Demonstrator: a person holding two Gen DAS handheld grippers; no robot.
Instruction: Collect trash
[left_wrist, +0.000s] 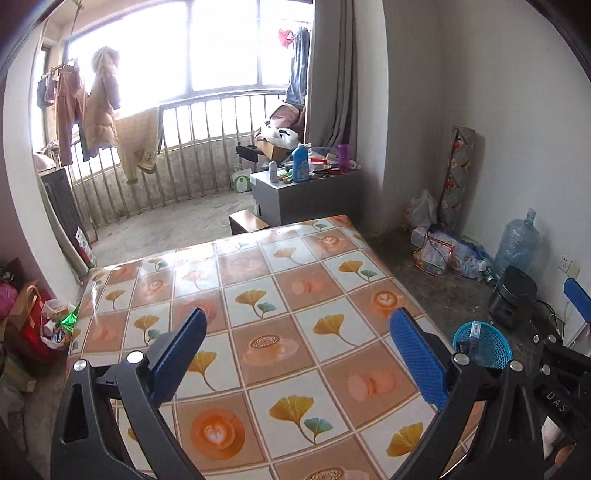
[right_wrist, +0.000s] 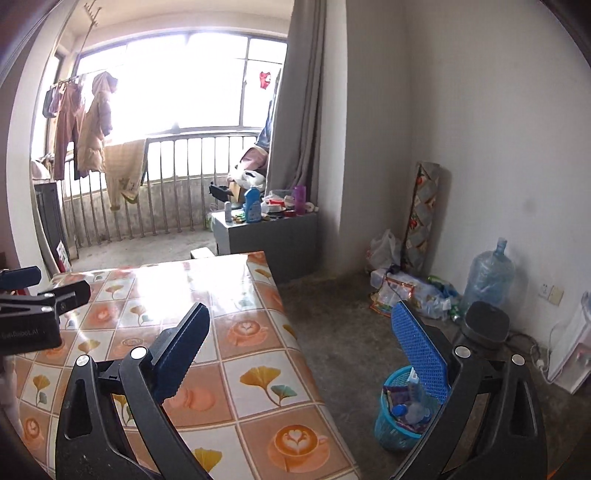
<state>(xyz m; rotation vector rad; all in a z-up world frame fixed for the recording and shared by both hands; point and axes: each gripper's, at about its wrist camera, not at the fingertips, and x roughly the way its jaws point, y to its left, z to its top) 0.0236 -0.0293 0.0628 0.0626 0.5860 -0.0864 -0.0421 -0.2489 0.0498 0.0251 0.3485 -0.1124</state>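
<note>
A blue mesh wastebasket (right_wrist: 397, 424) stands on the concrete floor just right of the table and holds wrappers and a small bottle. In the left wrist view the wastebasket (left_wrist: 493, 349) shows beyond the table's right edge. My left gripper (left_wrist: 301, 334) hangs open over the table (left_wrist: 258, 295), which wears a tiled ginkgo-and-coffee oilcloth. Nothing lies between its blue pads. My right gripper (right_wrist: 301, 330) is open too, straddling the table's right edge (right_wrist: 295, 332) with the basket under its right finger. It holds nothing.
A grey cabinet (left_wrist: 314, 195) crowded with bottles stands beyond the table. Along the right wall are a water jug (right_wrist: 487, 277), plastic bags (right_wrist: 410, 291), a rolled mat (right_wrist: 421, 218) and a black appliance (right_wrist: 484, 325). Bags of clutter (left_wrist: 55, 325) sit left of the table.
</note>
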